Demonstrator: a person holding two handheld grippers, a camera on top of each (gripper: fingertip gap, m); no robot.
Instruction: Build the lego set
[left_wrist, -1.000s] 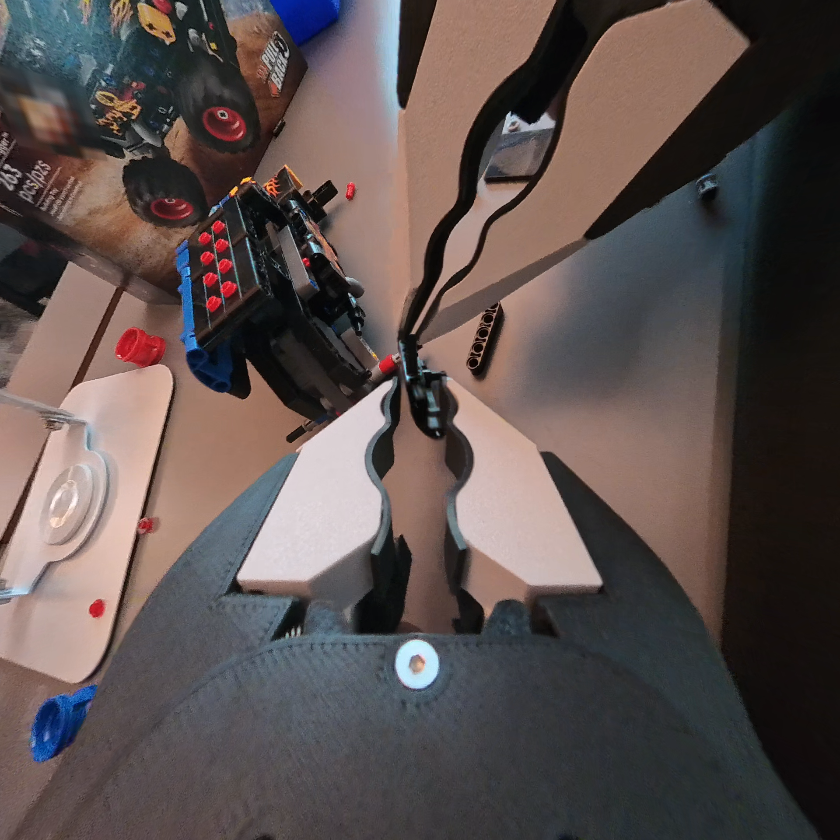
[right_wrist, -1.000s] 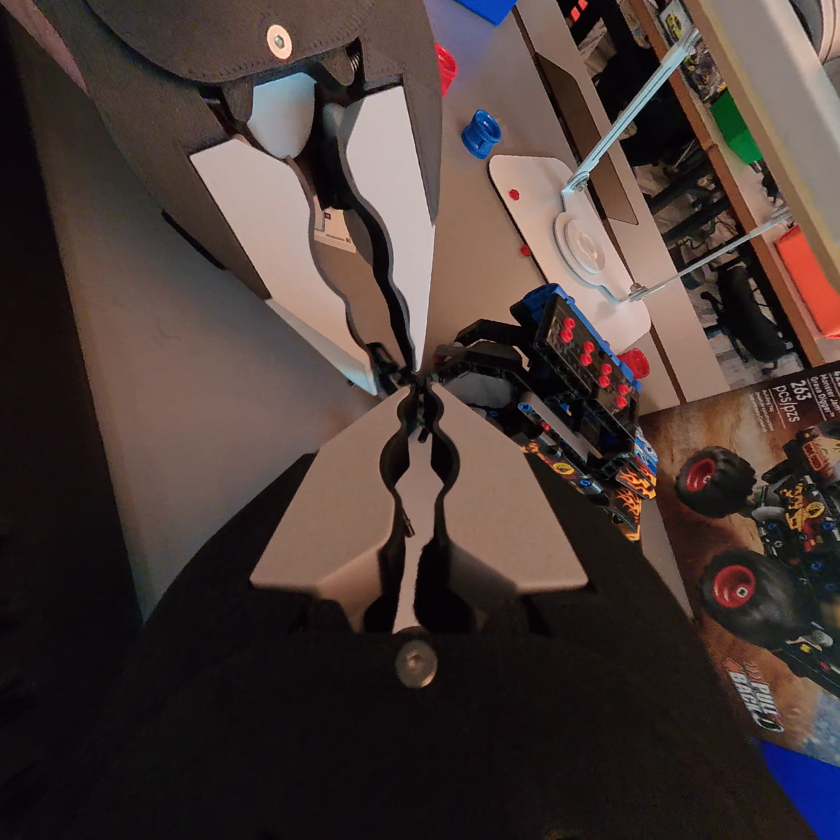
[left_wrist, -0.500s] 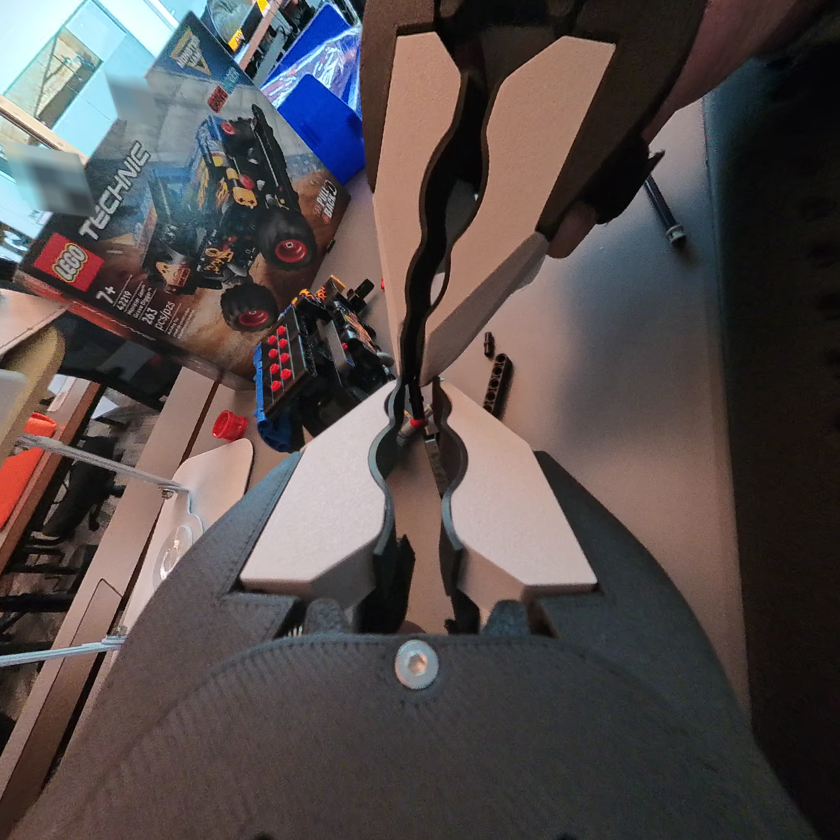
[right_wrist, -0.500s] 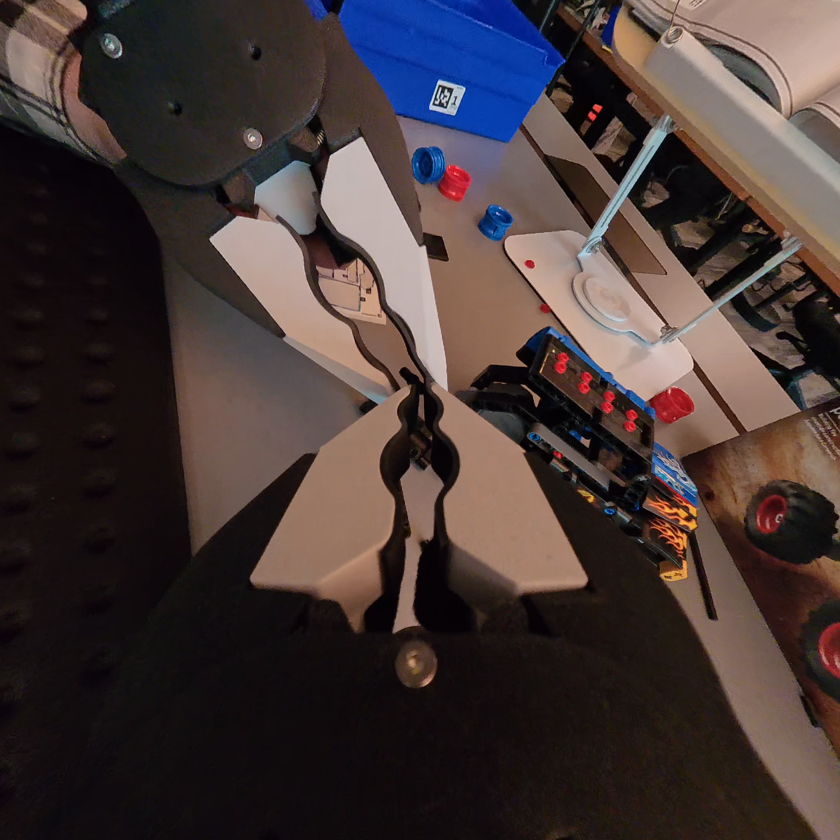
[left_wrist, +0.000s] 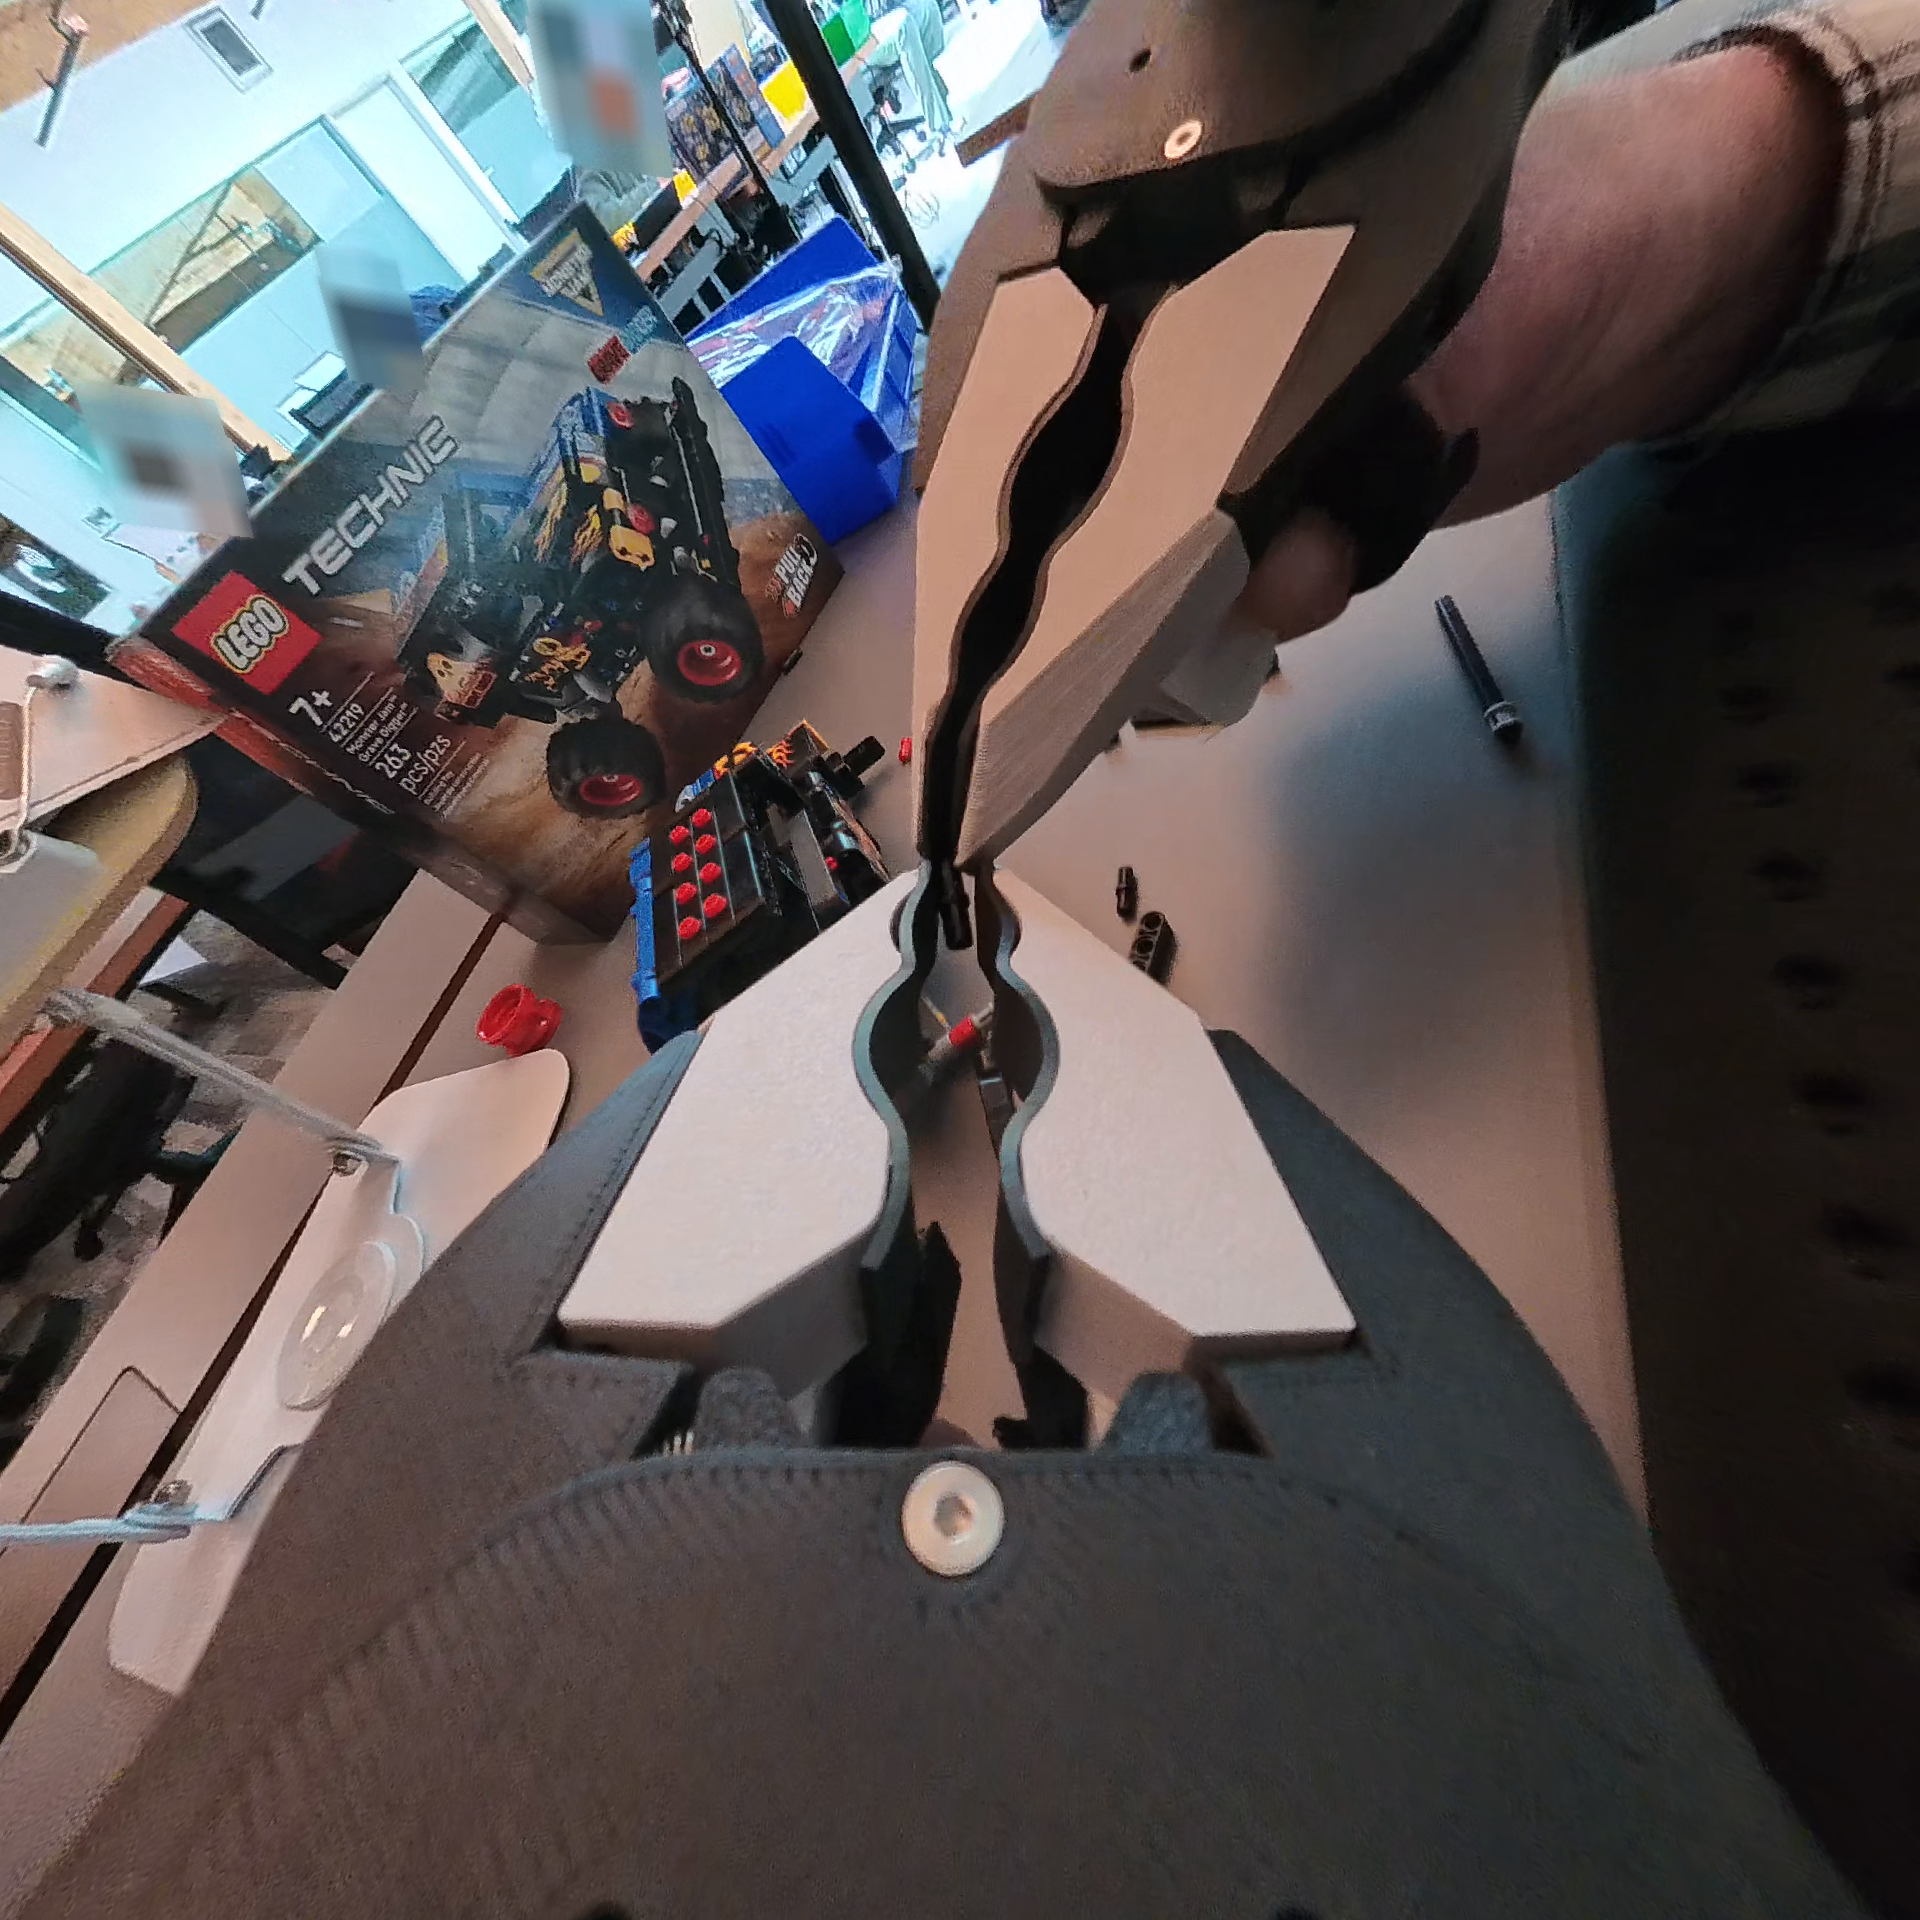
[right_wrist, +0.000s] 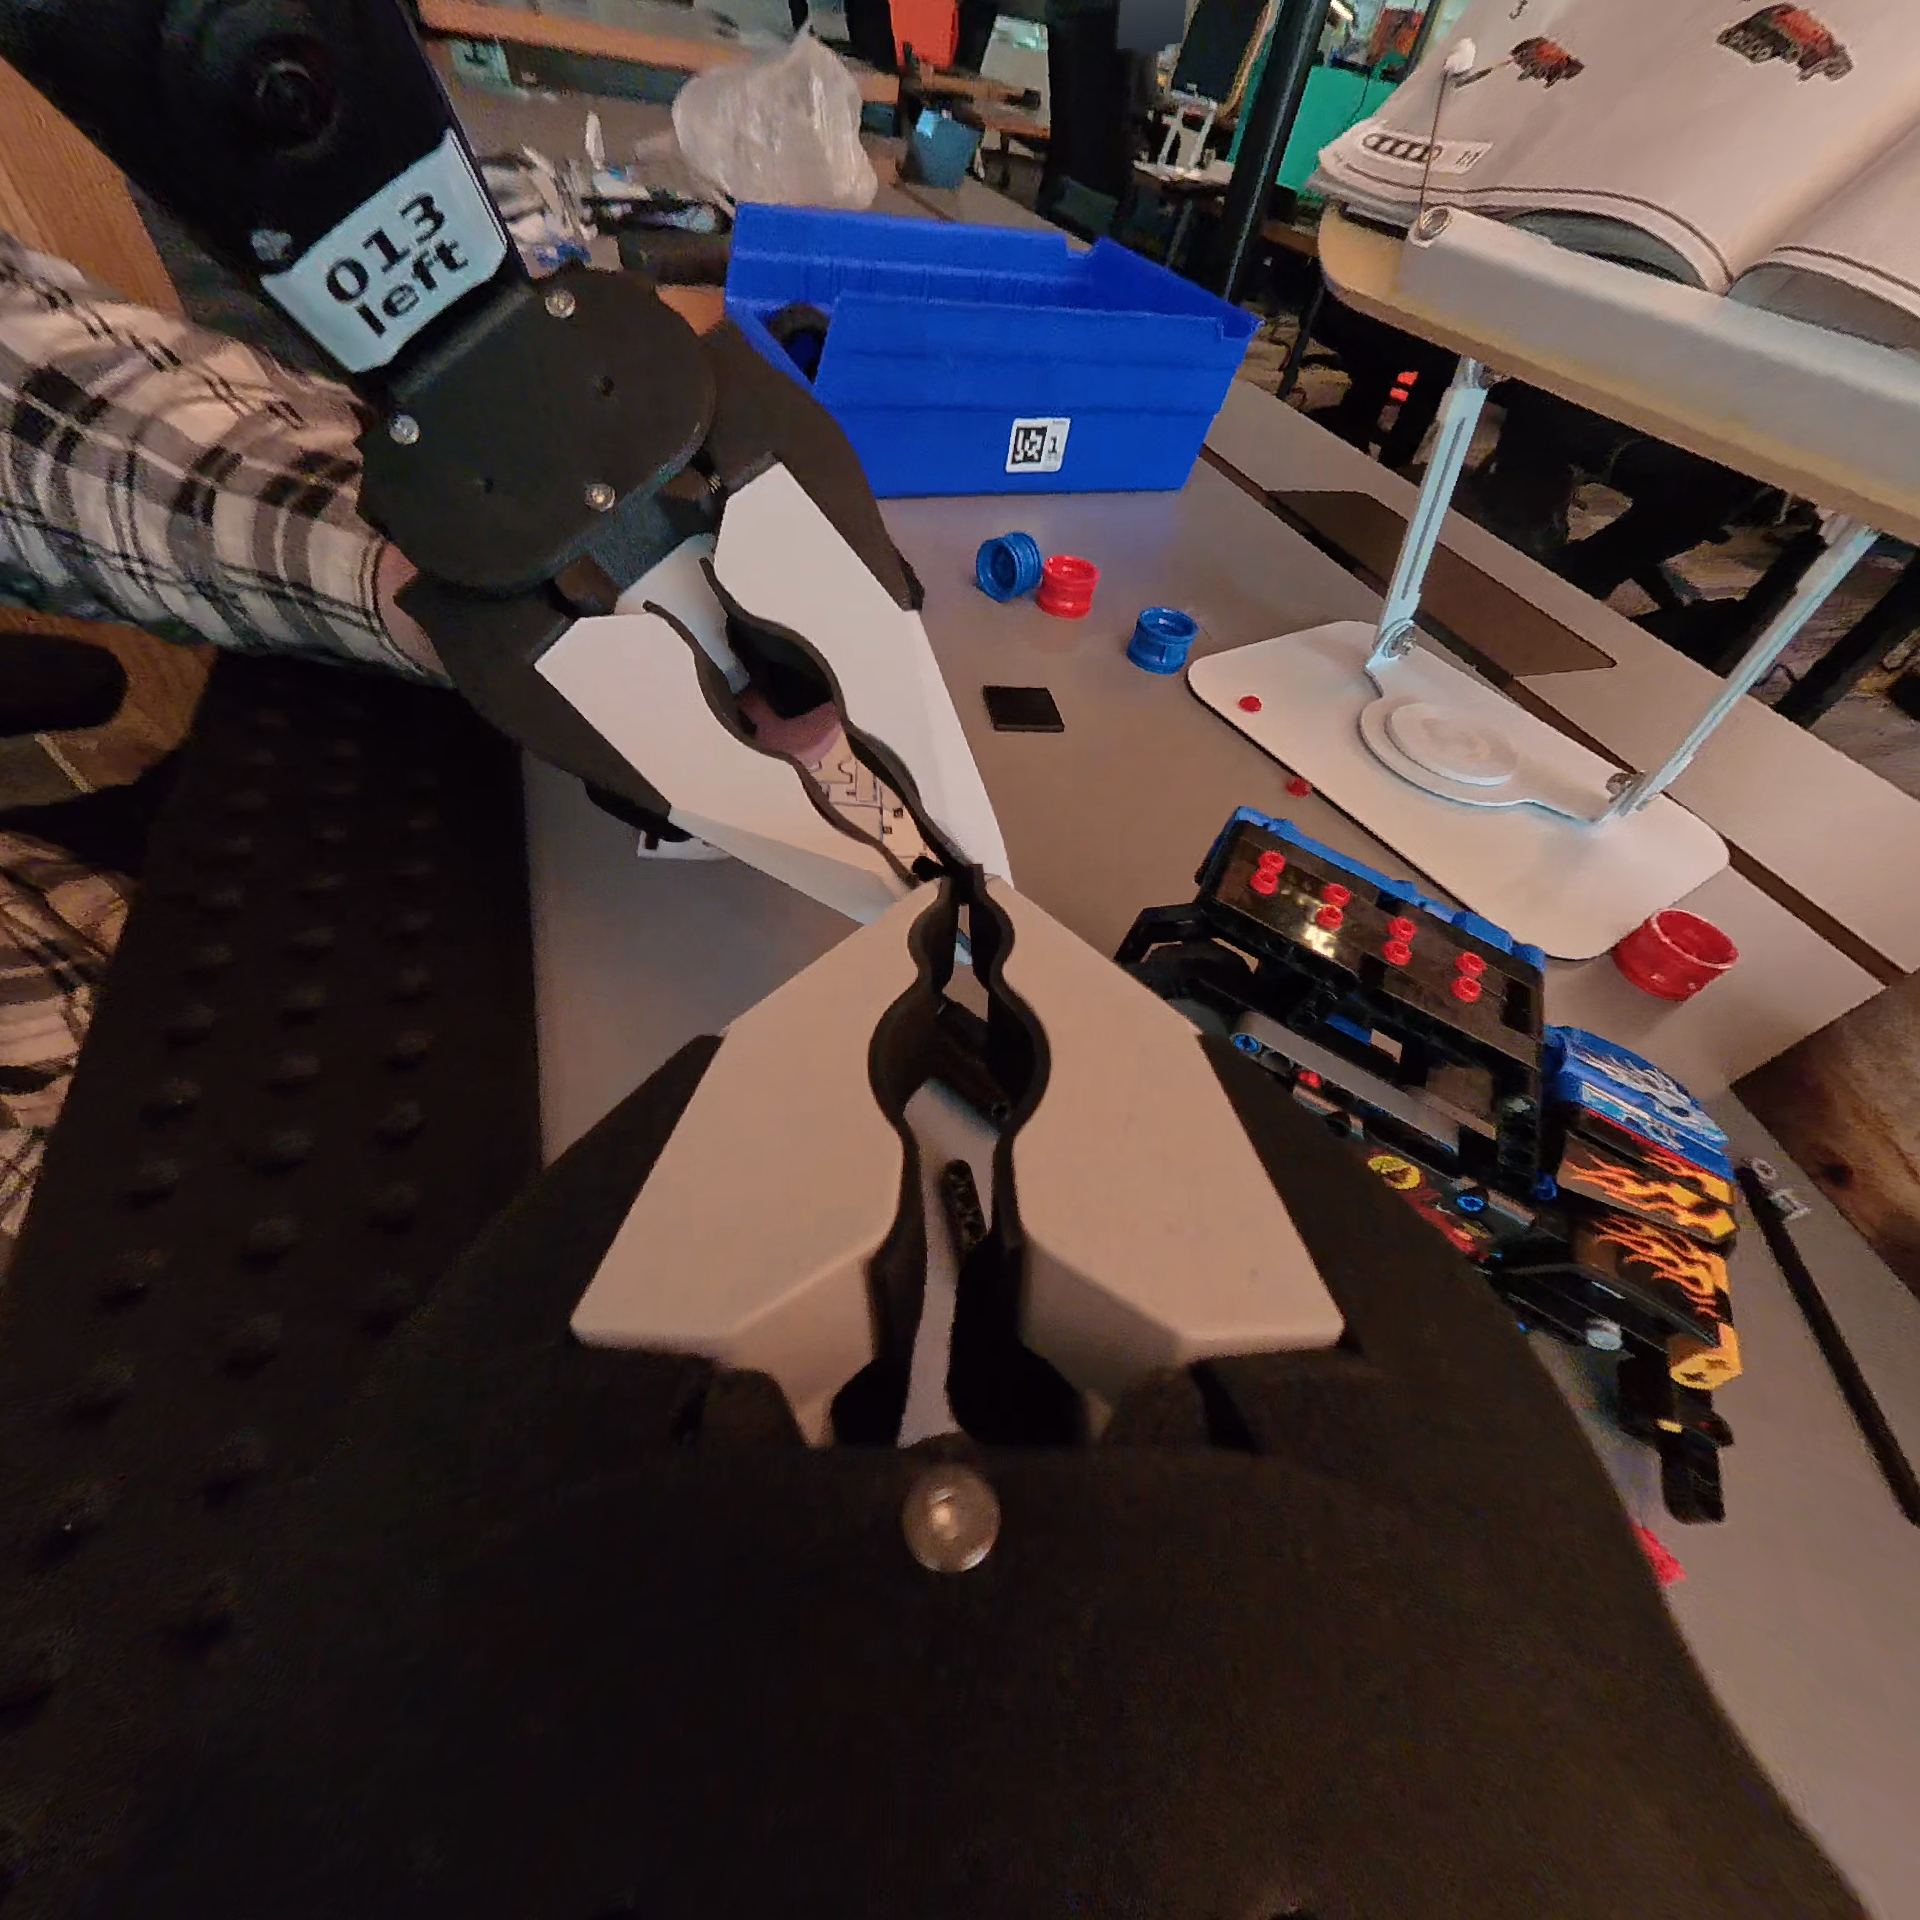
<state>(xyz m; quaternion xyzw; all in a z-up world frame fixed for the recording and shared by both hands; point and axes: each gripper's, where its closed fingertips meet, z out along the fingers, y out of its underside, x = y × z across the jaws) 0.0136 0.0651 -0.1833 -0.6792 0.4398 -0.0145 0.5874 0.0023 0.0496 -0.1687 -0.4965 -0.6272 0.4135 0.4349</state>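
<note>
Both tongs, the left tongs (left_wrist: 951, 904) and right tongs (right_wrist: 961, 899), have lifted off the grey table (left_wrist: 1351, 935), tips meeting around a small black pin (left_wrist: 954, 914).

We held our right gripper (right_wrist: 958, 902) tip to tip with the left gripper (right_wrist: 925, 868), both closed on a small black piece (right_wrist: 961, 920); the truck (right_wrist: 1455, 1081) lay right, a blue bin (right_wrist: 987, 353) far.

My left gripper (left_wrist: 951, 914) and right gripper (right_wrist: 961, 894) meet tip to tip above the desk (left_wrist: 1351, 935), jaws on both nearly closed, each pinching a small dark piece (left_wrist: 954, 912). My bare right wrist (left_wrist: 1621, 301) angles down from above.
</note>
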